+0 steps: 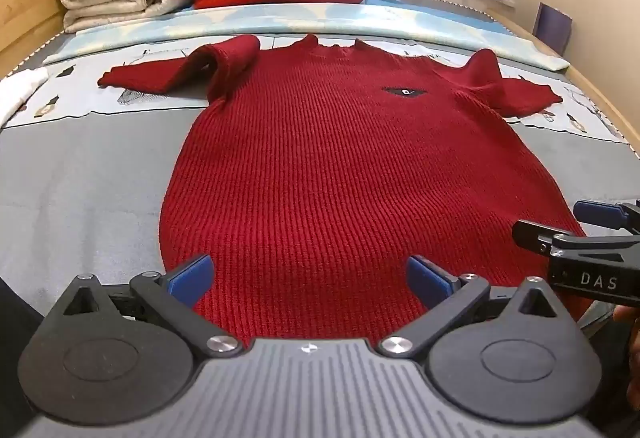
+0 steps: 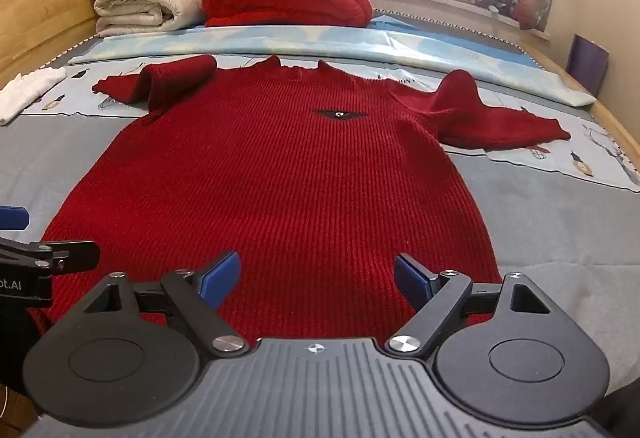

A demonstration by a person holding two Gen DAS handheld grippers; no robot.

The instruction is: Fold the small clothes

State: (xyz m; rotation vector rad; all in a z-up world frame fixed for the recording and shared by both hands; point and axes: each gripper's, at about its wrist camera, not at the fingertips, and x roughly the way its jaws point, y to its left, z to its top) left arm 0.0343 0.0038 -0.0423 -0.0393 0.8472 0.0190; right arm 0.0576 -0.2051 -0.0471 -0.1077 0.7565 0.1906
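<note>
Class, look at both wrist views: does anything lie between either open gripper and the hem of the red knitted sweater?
Nothing visible does. The left gripper and right gripper both hover open over the near hem of the red sweater, with only bare knit between their fingers.

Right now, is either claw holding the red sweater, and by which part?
Nothing is held. Both the left claw and right claw are open above the hem of the sweater.
</note>
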